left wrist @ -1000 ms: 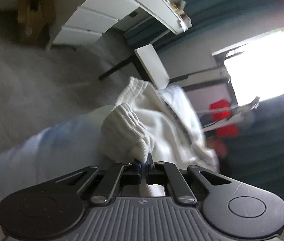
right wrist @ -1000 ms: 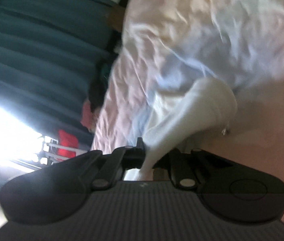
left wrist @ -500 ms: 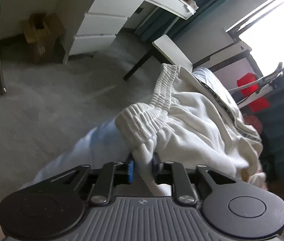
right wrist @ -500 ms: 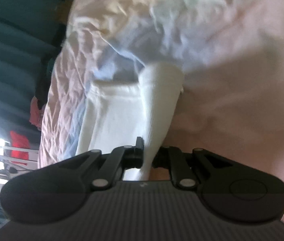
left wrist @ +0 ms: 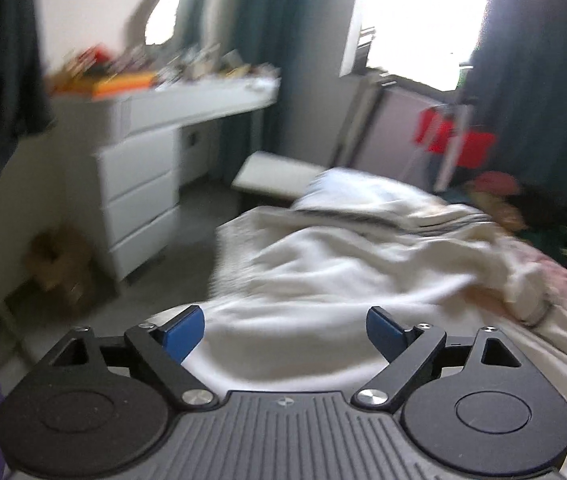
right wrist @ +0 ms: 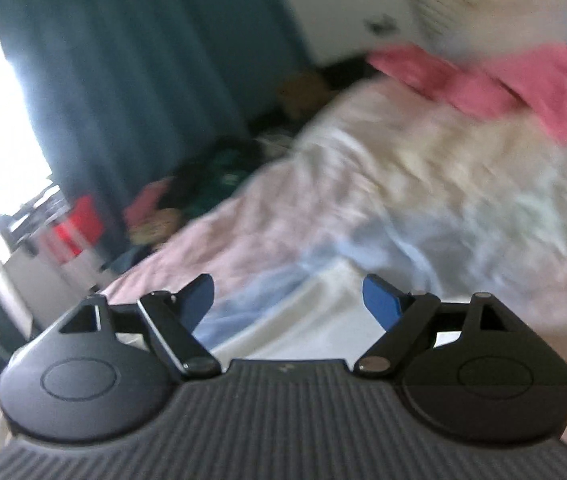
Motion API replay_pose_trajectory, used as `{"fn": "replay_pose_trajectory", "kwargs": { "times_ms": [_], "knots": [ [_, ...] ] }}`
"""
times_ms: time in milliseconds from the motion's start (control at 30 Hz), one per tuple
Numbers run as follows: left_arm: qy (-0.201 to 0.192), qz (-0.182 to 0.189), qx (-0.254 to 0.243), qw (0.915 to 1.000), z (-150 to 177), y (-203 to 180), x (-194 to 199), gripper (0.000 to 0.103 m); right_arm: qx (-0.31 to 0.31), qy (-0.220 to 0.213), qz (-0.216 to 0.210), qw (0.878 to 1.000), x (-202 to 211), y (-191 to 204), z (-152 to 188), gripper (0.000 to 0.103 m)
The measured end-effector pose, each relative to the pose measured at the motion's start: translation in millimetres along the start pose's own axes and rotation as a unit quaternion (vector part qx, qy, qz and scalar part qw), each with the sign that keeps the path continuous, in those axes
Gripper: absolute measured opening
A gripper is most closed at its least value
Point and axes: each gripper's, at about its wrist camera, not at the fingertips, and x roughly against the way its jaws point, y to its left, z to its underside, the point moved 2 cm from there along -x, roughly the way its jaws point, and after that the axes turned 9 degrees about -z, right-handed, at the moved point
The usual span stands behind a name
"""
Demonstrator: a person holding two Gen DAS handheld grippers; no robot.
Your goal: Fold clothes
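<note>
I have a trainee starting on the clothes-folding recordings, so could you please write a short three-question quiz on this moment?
1. True or false: the left gripper is clamped on the white garment.
2. What colour is the cloth at the far end of the bed, seen from the right wrist?
3. The right gripper is: A shut on a sleeve, B open and holding nothing, C out of view.

Key: 1 false, its jaws have just been opening and stand wide with nothing between them; 2 pink; 3 B.
</note>
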Motion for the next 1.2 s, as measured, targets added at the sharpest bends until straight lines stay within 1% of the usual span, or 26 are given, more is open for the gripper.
{"fn": "replay_pose_trajectory", "kwargs": {
  "times_ms": [100,200,267,400,500,567,633,800,900,1000,1133,1200],
  "knots": [
    [-0.026,0.047,-0.017,0.9984,3.6,-51.0,12.3,0.096,0.054,0.001,-0.053,0.997,6.0,29.8,3.6,0.084],
    [-0.039,0.098,-0.029,0.994,10.8,-102.4,21.4,0.097,0.069,0.009,-0.087,0.994,8.2,49.8,10.8,0.084],
    [-0.041,0.125,-0.037,0.9905,18.5,-133.1,23.2,0.097,0.083,0.015,-0.103,0.991,9.1,61.7,17.3,0.084],
    [-0.035,0.171,-0.054,0.9831,38.0,-193.7,15.0,0.097,0.114,0.023,-0.128,0.985,8.0,86.7,33.3,0.084],
    [-0.034,0.186,-0.085,0.9783,55.1,-231.7,6.4,0.097,0.123,0.031,-0.144,0.981,3.2,101.5,47.3,0.084],
    [-0.047,0.186,-0.099,0.9764,67.0,-245.2,0.5,0.097,0.13,0.036,-0.153,0.979,-0.3,110.9,57.0,0.084],
    [-0.051,0.185,-0.105,0.9758,77.4,-253.1,-9.9,0.097,0.139,0.04,-0.153,0.978,-7.3,117.8,66.1,0.084],
    [-0.032,0.177,-0.107,0.9779,96.7,-256.0,-32.9,0.097,0.148,0.042,-0.158,0.975,-25.6,126.7,79.6,0.084],
    [-0.014,0.176,-0.097,0.9795,102.1,-254.8,-46.0,0.097,0.16,0.04,-0.156,0.974,-35.9,132.0,86.4,0.084],
    [-0.012,0.167,-0.098,0.981,105.8,-254.5,-49.6,0.097,0.17,0.047,-0.158,0.972,-40.3,138.0,95.2,0.084],
    [-0.003,0.179,-0.107,0.9781,110.5,-258.1,-45.3,0.097,0.19,0.054,-0.164,0.966,-40.2,143.7,103.8,0.084],
    [-0.008,0.184,-0.116,0.9761,114.6,-260.2,-39.1,0.097,0.193,0.059,-0.168,0.965,-38.8,144.1,105.9,0.083]
  ]
}}
